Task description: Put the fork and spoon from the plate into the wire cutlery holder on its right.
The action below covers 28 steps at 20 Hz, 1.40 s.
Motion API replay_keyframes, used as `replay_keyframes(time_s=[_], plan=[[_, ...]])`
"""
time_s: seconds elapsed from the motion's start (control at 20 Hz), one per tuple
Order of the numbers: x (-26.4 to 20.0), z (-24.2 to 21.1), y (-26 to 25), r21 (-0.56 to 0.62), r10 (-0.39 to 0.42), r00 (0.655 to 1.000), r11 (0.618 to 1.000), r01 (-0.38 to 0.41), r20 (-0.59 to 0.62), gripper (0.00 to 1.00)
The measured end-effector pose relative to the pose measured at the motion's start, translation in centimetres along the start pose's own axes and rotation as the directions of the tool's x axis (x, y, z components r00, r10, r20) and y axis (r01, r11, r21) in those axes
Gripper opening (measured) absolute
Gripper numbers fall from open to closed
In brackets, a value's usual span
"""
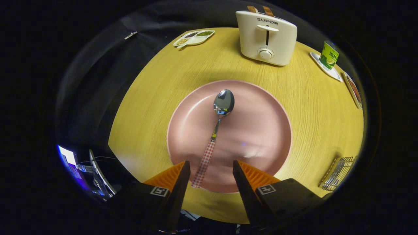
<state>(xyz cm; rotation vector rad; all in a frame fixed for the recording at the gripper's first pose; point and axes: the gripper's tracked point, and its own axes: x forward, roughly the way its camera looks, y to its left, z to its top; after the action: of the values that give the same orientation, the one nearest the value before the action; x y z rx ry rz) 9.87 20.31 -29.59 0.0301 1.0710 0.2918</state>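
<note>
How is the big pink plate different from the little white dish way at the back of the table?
The pink plate is round, while the white dish is longish and split into compartments. The pink plate carries a spoon and lies just ahead of the open gripper; the white dish holds small portions of food and sits far beyond, near the toaster. Both rest flat on the wooden table.

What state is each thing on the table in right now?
Gripper: fingers open, empty, straddling the handle end.
Steel spoon with red checked handle: lying bowl-up on the plate.
Round pink plate: holding the spoon.
White toaster: two slices sticking up.
Wire cutlery holder: contents unclear.
</note>
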Motion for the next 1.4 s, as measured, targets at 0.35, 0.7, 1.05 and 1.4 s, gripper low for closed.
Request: replay_keyframes(time_s=[0.35,0.7,1.05,1.4], plan=[[1.6,-1.2,-0.3,0.05,-0.039,0.994,0.998,0.045,-0.105,0.47],[1.6,-0.7,-0.9,0.076,-0.025,0.995,0.997,0.033,-0.095,0.14],[-2.6,0.5,-2.0,0.064,0.046,0.998,0.997,-0.043,-0.043,0.1],[-12.6,-1.5,-4.6,0.015,0.111,0.992,0.994,-0.111,-0.059,0.1]])
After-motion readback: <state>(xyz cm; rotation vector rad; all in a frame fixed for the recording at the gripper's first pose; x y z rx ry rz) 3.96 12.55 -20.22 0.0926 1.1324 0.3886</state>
